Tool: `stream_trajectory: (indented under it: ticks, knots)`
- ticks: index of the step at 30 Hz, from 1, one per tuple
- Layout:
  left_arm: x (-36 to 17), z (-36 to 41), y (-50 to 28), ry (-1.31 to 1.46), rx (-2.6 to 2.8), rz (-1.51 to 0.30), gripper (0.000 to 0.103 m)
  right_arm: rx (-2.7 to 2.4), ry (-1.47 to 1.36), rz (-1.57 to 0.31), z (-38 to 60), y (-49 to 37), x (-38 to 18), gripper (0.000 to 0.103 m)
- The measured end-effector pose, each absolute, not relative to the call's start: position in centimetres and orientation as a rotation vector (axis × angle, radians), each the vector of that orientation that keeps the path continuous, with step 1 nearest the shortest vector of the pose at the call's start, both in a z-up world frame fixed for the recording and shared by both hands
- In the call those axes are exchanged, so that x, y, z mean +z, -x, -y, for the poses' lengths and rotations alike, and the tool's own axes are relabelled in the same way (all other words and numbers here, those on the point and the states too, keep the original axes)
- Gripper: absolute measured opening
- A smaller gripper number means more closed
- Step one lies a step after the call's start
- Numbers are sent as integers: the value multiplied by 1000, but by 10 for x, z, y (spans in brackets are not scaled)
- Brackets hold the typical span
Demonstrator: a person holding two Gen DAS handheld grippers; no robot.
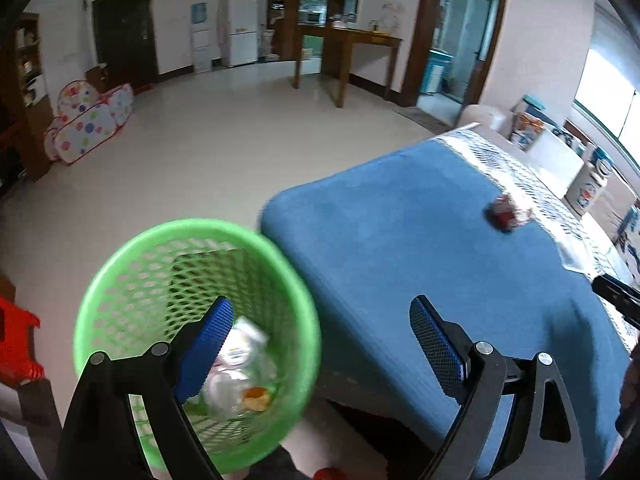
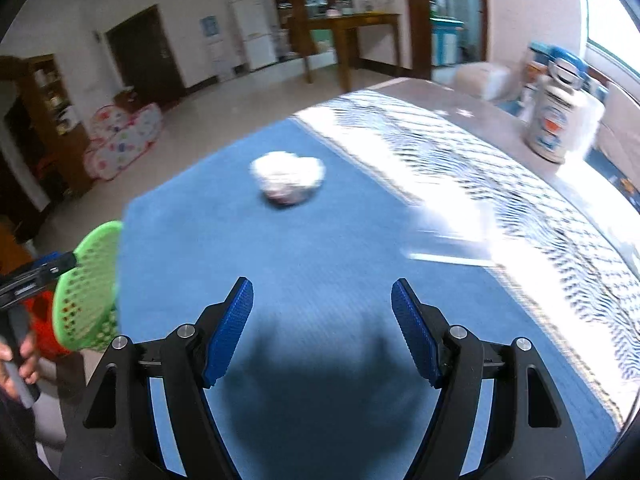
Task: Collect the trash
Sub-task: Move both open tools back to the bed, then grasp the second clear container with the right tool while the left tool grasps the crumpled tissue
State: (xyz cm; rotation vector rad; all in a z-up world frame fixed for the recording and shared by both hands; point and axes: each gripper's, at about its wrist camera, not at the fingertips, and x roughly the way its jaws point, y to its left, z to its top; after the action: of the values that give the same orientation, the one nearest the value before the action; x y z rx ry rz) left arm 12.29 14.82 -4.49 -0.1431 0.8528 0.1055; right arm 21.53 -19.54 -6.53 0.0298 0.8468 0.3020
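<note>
A: How do the jaws of the left gripper (image 1: 322, 326) stand?

B: Wide apart, with nothing between the blue pads. One pad hangs over the mouth of the green mesh wastebasket (image 1: 120, 264); the other hangs over the blue cloth (image 1: 392, 240) on the tabletop.

A: And the right gripper (image 2: 322, 306)?

B: Its jaws are parted too, somewhat less widely, and empty. They point down at the blue cloth, and their shadow falls on it just ahead of the pads.

A: Where is the trash?

B: One crumpled wrapper (image 2: 288, 178), whitish and shiny in the right wrist view, lies on the blue cloth well beyond the right jaws, near the far edge of the cloth. From the left wrist view the same piece (image 1: 507, 216) looks dark red and sits far to the right, beside a pale patterned strip (image 1: 516, 168) of cloth. Both views are blurred, so its print cannot be read.

A: Anything in the wastebasket?

B: Yes, crumpled clear and white wrappers (image 1: 240, 376) lie at its bottom, one with an orange patch. The basket stands on the floor, just beside the near left corner of the tabletop.

A: What lies further out?

B: A white canister (image 2: 560, 120) with a blue lid stands at the far right of the tabletop. Across the pale floor there is a polka-dot play tent (image 1: 90, 124) at the left, a wooden table (image 1: 348, 44) and a white refrigerator (image 1: 242, 26) by the far wall.
</note>
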Motion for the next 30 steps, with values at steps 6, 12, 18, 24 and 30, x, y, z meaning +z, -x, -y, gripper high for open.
stream_trajectory:
  ticks: [6,12,18,24,30]
  knots:
    - [-38,-105,-149,123,33,-854,87,209,-39,-854,240,-236,-73,82]
    - [-36,-66,-178,115,-34,-866,87,187,-24,-873,252,-258,-79,82]
    - [-34,-33,-206,93,-81,-870,87,208,-6,-895,246,-282,-87,84]
    - [-38,-10,-230,99,-125,-886,87,196,20,-913,240,-297,-96,84]
    - [-48,13,-253,81,-157,-907,87,196,22,-929,239,-304,-102,82]
